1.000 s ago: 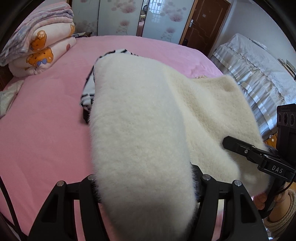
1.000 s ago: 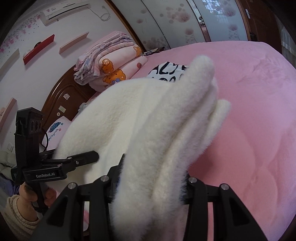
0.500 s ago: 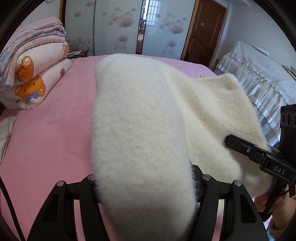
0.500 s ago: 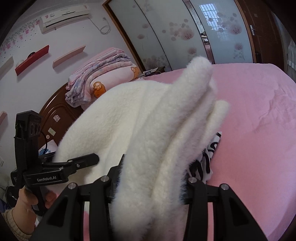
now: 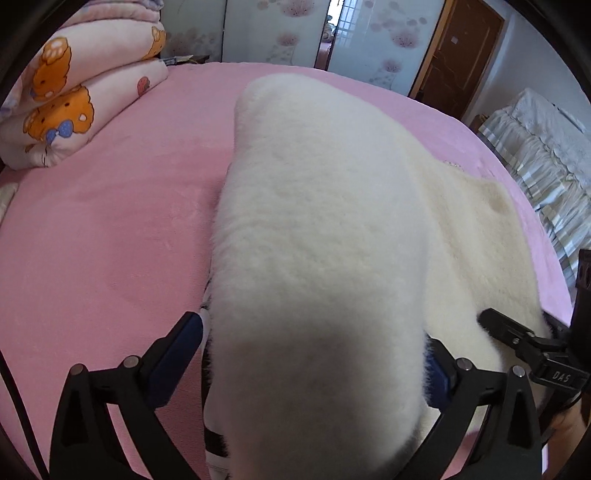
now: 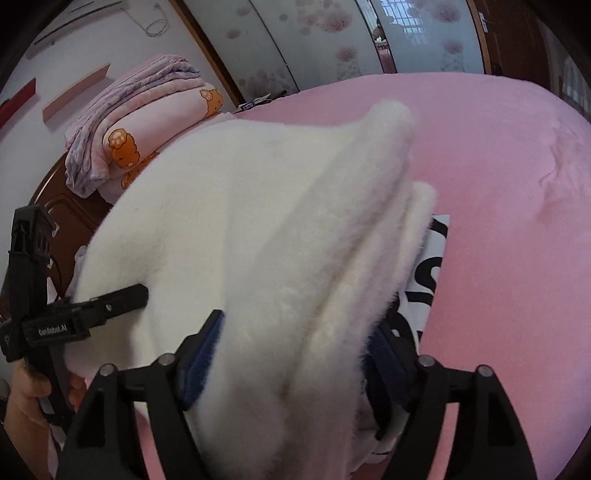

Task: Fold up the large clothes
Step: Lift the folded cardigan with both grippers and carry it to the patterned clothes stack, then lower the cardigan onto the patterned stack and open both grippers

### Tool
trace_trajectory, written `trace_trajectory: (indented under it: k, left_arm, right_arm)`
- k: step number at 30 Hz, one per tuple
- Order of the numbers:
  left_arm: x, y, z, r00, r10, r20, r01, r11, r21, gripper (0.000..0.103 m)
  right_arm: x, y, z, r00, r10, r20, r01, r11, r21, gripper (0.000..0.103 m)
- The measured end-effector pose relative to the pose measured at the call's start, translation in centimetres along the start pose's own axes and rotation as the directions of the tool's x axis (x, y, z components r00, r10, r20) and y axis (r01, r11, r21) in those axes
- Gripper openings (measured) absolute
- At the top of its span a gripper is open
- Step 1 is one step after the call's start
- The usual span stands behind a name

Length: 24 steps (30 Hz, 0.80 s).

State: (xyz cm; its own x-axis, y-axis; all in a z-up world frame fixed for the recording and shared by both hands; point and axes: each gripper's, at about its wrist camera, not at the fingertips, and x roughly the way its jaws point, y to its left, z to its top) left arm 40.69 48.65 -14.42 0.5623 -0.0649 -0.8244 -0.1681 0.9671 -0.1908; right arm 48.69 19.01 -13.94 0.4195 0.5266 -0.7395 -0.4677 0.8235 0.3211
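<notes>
A thick cream fleece garment (image 5: 314, 221) lies folded over on the pink bed (image 5: 92, 240), with its black-and-white patterned side (image 6: 432, 266) peeking out underneath. My left gripper (image 5: 310, 332) straddles one folded end. Its jaws are opening, the left pad (image 5: 184, 343) stands off the fleece, and the garment still lies between them. My right gripper (image 6: 303, 325) straddles the other end of the fleece (image 6: 240, 221); its jaws are also opening, spread wider than the fold. Each view shows the other gripper at its edge, the right gripper (image 5: 517, 332) and the left gripper (image 6: 110, 299), held in a hand.
Folded quilts with orange bear prints (image 5: 74, 99) are stacked at the bed's far left, by the wooden headboard (image 6: 55, 192). Floral sliding doors (image 5: 295, 29) and a brown door (image 5: 458, 55) stand behind. A second bed with a white cover (image 5: 535, 147) is to the right.
Both grippers carried the fleece forward and down onto the bed, covering the patterned part. Both sets of jaws then spread apart, loosening their hold on the fleece.
</notes>
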Motion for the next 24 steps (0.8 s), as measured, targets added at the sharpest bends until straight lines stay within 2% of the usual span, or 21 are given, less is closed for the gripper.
trace_trajectory:
  k: [5,10,12,14,15,16,17,18,19,22,24]
  left_arm:
    - [-2.3,-1.7,-0.6,0.995,0.081,0.058,-0.084,0.995,0.051,0.102]
    - [-6.4,-2.5,-1.7,0.973,0.168,0.16,-0.18,0.981,0.065,0.101]
    - [-8.2,-2.2,-2.1,0.969,0.156,0.193,-0.167,0.985,0.042,0.092]
    - [-9.8,-2.4,-2.6,0.97,0.131,0.203,-0.138,0.99,0.023,0.067]
    - [-10.3,-2.4,-2.8,0.971,0.122,0.205,-0.128,0.992,0.016,0.061]
    - [-10.8,-2.6,-2.8,0.972,0.109,0.207,-0.115,0.993,0.016,0.051]
    - [-11.4,-3.0,-3.2,0.973,0.095,0.21,-0.102,0.995,0.023,0.044]
    - [-11.7,-3.4,-3.4,0.974,0.079,0.21,-0.088,0.996,0.035,0.042]
    - [-11.9,-4.0,-3.7,0.976,0.062,0.207,-0.074,0.996,0.054,0.042]
    - [-11.8,-5.8,-4.6,0.971,0.065,0.23,-0.098,0.986,0.137,0.042]
    - [-10.8,-6.4,-4.9,0.974,0.093,0.205,-0.126,0.98,0.153,0.042]
  right_arm:
    - [-2.2,0.1,0.2,0.998,-0.047,-0.043,0.046,0.999,-0.022,0.082]
    - [-5.8,1.1,-0.3,0.997,-0.081,-0.012,0.08,0.995,-0.056,0.082]
    - [-7.5,1.6,-0.8,0.993,-0.11,0.035,0.112,0.991,-0.074,0.082]
    - [-8.9,2.4,-1.1,0.989,-0.12,0.087,0.128,0.988,-0.09,0.081]
    - [-9.5,2.9,-1.3,0.986,-0.12,0.113,0.132,0.986,-0.103,0.074]
    - [-10.0,3.3,-1.4,0.984,-0.119,0.129,0.134,0.984,-0.114,0.062]
    - [-10.3,3.7,-1.7,0.983,-0.123,0.14,0.141,0.982,-0.126,0.057]
    - [-10.4,4.2,-1.8,0.982,-0.123,0.141,0.142,0.981,-0.134,0.047]
    - [-10.3,4.7,-1.8,0.983,-0.117,0.141,0.137,0.981,-0.137,0.042]
    - [-9.4,5.4,-2.5,0.986,-0.111,0.12,0.129,0.98,-0.154,0.041]
    - [-8.3,5.4,-3.2,0.985,-0.143,0.099,0.159,0.973,-0.17,0.041]
